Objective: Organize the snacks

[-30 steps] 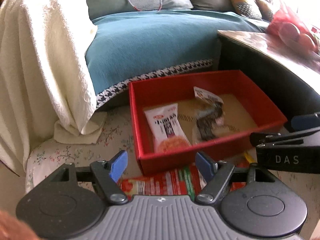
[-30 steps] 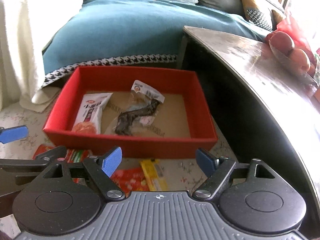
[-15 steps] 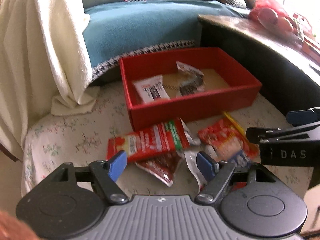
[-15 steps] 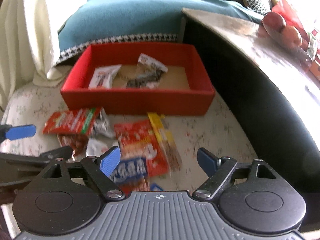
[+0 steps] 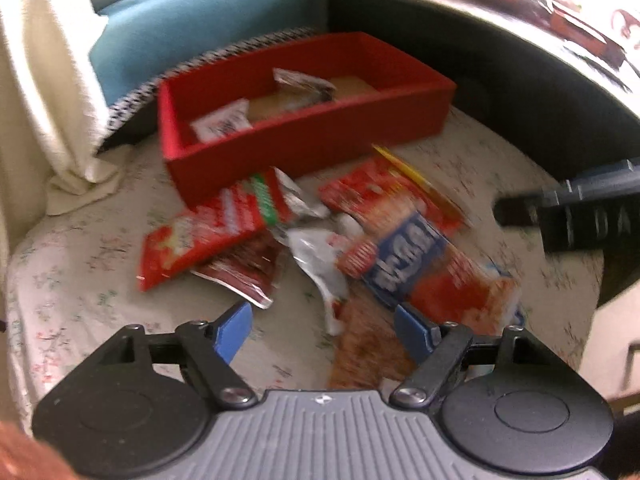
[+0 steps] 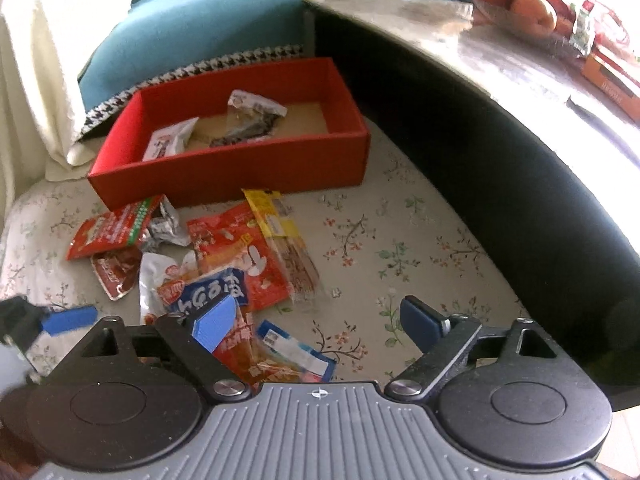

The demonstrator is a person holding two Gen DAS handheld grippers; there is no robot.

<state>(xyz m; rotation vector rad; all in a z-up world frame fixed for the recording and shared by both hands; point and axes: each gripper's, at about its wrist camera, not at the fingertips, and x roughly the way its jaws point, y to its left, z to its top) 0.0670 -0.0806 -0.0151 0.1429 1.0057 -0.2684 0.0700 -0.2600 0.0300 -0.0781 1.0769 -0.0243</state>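
Observation:
A red box (image 6: 240, 168) (image 5: 304, 140) sits on the floral cushion and holds a white snack packet (image 6: 170, 142) and a dark clear packet (image 6: 250, 120). Several loose snack packets lie in front of it: a red-green one (image 6: 116, 226) (image 5: 216, 228), a blue-labelled one (image 6: 212, 288) (image 5: 400, 256), a yellow strip (image 6: 276, 232). My left gripper (image 5: 324, 330) is open above the pile. My right gripper (image 6: 316, 322) is open and empty over the pile's right edge; it also shows in the left wrist view (image 5: 576, 208).
A dark curved table (image 6: 500, 128) with fruit (image 6: 516, 4) stands on the right. A blue-covered sofa (image 6: 208, 28) and a cream towel (image 6: 48, 60) lie behind and left of the box. Bare floral cushion (image 6: 400, 248) lies right of the pile.
Both grippers have pulled back from the red box toward the near side. The loose snack pile has come into full view beneath them. Both stayed open.

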